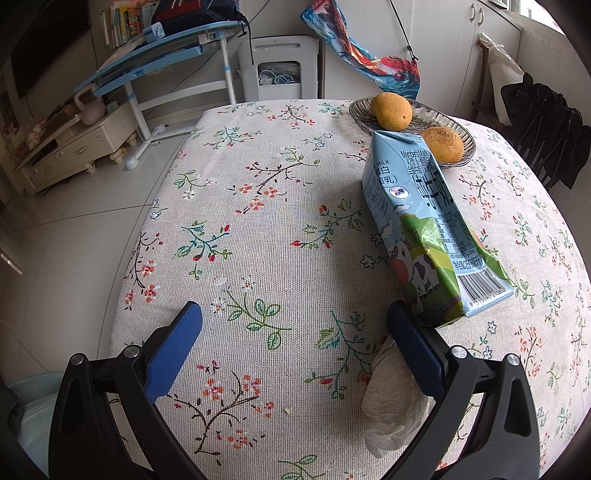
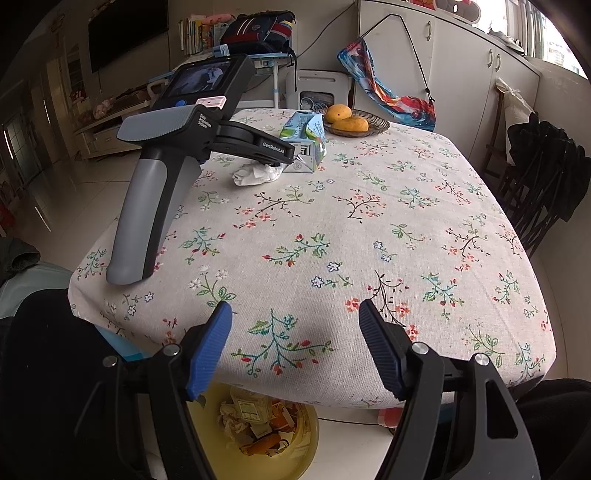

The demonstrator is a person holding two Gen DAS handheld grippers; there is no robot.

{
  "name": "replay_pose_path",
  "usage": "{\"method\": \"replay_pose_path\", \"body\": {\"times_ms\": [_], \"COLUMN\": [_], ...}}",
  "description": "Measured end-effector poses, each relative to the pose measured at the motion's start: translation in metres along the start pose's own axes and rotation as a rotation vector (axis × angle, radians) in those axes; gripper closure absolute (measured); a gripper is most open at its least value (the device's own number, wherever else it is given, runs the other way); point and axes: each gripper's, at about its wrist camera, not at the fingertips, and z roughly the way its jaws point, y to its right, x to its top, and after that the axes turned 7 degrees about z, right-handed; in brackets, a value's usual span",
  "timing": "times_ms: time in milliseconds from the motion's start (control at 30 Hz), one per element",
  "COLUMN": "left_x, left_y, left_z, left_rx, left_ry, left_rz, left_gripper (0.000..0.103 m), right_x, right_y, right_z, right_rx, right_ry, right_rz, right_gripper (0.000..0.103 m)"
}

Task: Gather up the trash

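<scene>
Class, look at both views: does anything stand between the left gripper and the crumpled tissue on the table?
Nothing visible does. The left gripper is open beside the crumpled tissue, whose edge lies under one finger; the milk carton lies just beyond it.

The left wrist view looks low and close along its fingers (image 1: 415, 349) over the bench (image 1: 258, 221). The right wrist view sits farther back at the bench edge. Both share the milk carton (image 1: 424, 229) beyond the fingers.

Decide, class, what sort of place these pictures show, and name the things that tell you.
Most likely a home living or dining room: a floral tablecloth, a fruit dish, a study desk stacked with books, and a television.
</scene>
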Motion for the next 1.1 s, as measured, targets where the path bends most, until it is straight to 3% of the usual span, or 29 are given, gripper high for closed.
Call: {"method": "replay_pose_path", "body": {"times_ms": [400, 1100], "left_x": [-0.001, 0.0], "left_y": [0.0, 0.0], "left_z": [0.0, 0.0], "left_rx": [0.0, 0.0], "left_ry": [0.0, 0.0], "left_rz": [0.0, 0.0], "left_gripper": [0.006, 0.006], "right_x": [-0.001, 0.003], "right_y": [-0.001, 0.005], "right_z": [0.0, 0.016], "right_rx": [0.014, 0.203], "right_ry": [-0.004, -0.066], "right_rz": [0.006, 0.155], "right_gripper": [0.034, 0.028]}}
